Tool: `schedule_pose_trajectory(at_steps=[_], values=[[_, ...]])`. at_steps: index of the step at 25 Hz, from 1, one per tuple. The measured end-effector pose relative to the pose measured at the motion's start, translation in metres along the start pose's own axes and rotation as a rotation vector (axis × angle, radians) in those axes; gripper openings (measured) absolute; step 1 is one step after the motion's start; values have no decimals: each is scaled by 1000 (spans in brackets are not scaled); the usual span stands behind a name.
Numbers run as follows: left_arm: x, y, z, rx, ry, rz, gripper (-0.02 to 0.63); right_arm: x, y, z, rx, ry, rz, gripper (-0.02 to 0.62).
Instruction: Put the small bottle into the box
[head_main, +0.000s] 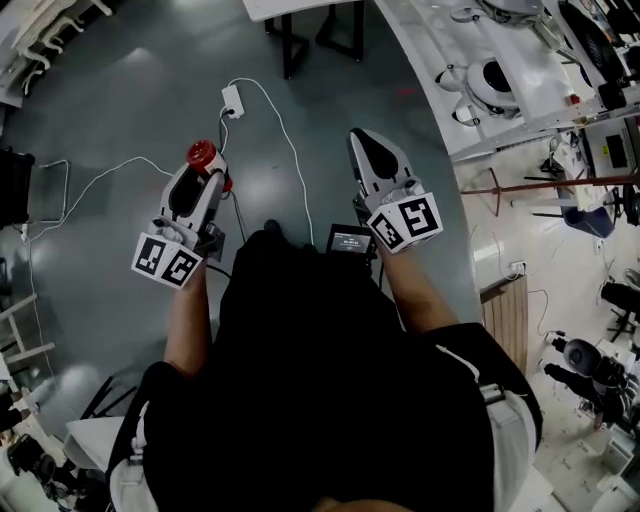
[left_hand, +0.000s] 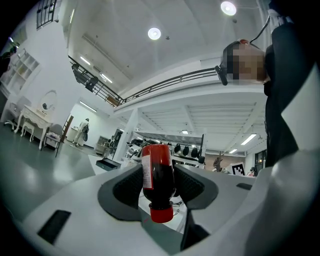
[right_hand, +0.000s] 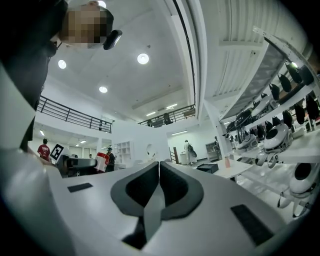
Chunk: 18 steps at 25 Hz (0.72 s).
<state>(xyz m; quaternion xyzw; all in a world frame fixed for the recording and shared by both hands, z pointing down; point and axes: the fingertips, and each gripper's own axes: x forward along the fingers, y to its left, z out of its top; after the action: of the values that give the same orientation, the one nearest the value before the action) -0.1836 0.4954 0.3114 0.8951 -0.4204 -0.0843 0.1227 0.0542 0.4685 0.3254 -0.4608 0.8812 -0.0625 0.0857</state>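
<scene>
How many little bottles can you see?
1. The small bottle is gripped in the left claw. The right claw is shut and empty. More could be hidden out of view.

The small dark glossy plastic bottle (left_hand: 159, 186) has a smooth red plastic cap (left_hand: 161, 215) and a matt white paper label (left_hand: 146, 172). The left gripper (left_hand: 158, 170) and the right gripper (right_hand: 159, 167) have smooth, matt white plastic shells. Their fingers (left_hand: 125, 190) are faced with dark, finely ribbed, rubbery-looking pads. The grey floor (head_main: 120, 110) is polished and shiny. A pale wooden panel (head_main: 505, 310) looks matt.
</scene>
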Motion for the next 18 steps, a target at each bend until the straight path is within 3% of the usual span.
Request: schedule_pose_trajectory(at_steps=[8,18], values=[[25,46,-19,-54,-2,6,209,44,-15,-26,10,57,12,34],[116,139,20,-19,12,-74,209,162,-59,-21,-18,92,-29,34]])
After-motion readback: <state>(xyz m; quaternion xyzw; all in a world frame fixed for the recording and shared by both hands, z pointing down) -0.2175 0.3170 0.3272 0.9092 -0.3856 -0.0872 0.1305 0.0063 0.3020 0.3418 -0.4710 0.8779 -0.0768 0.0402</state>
